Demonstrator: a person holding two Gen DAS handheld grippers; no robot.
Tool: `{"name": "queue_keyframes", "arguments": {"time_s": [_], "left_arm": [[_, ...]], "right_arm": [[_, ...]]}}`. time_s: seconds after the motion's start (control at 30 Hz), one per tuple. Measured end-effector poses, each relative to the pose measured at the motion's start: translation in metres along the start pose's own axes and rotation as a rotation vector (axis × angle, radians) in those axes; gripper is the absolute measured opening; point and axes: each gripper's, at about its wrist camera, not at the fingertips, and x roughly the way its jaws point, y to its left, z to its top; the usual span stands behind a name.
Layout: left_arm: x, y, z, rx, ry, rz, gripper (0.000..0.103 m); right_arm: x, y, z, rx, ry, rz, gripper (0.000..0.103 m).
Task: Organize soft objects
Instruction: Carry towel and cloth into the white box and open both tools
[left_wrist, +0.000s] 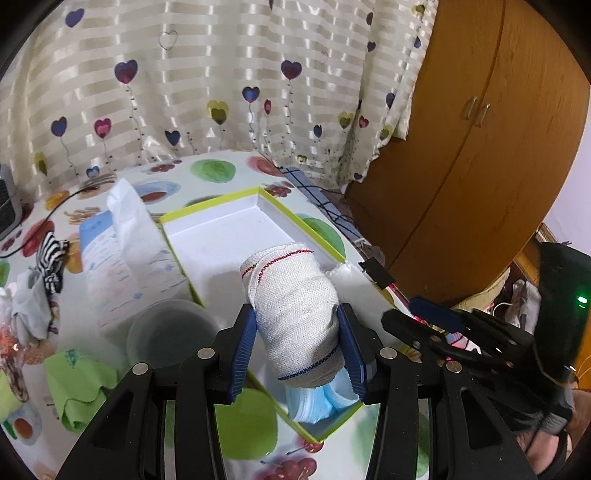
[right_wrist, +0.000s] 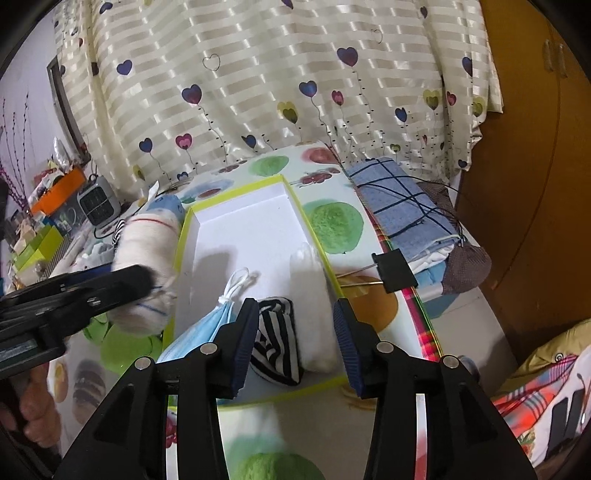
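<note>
My left gripper (left_wrist: 295, 314) is shut on a rolled white cloth (left_wrist: 291, 291) with red and blue stitched edges. It holds the cloth above the near part of a white box with a lime rim (left_wrist: 218, 201). Under the roll, a blue face mask (left_wrist: 314, 402) lies in the box's near corner. My right gripper (right_wrist: 295, 310) stands open over that end of the box (right_wrist: 240, 221), pressing on nothing. Below its fingers lie a black-and-white striped sock (right_wrist: 277, 343) and a white soft piece (right_wrist: 317, 295), with the mask (right_wrist: 199, 332) to their left. In the right wrist view the roll (right_wrist: 147, 243) hangs at the box's left rim.
Left of the box are a tissue pack (left_wrist: 125, 251), a clear round tub (left_wrist: 170, 332), a green cloth (left_wrist: 77, 384) and another striped sock (left_wrist: 53, 258). A folded blue checked cloth (right_wrist: 399, 199) and a black binder clip (right_wrist: 395, 269) sit at the table's right edge. A wooden cabinet (left_wrist: 480, 147) stands beyond.
</note>
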Motion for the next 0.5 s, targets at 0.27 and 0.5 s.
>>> {"name": "queue_keyframes", "arguments": {"time_s": [0.27, 0.5], "left_arm": [[0.031, -0.007, 0.001, 0.017, 0.059, 0.022, 0.045], [0.034, -0.004, 0.004, 0.013, 0.063, 0.010, 0.048]], "right_arm": [[-0.008, -0.005, -0.005, 0.011, -0.008, -0.001, 0.043], [-0.005, -0.011, -0.008, 0.020, 0.008, -0.009, 0.043]]}}
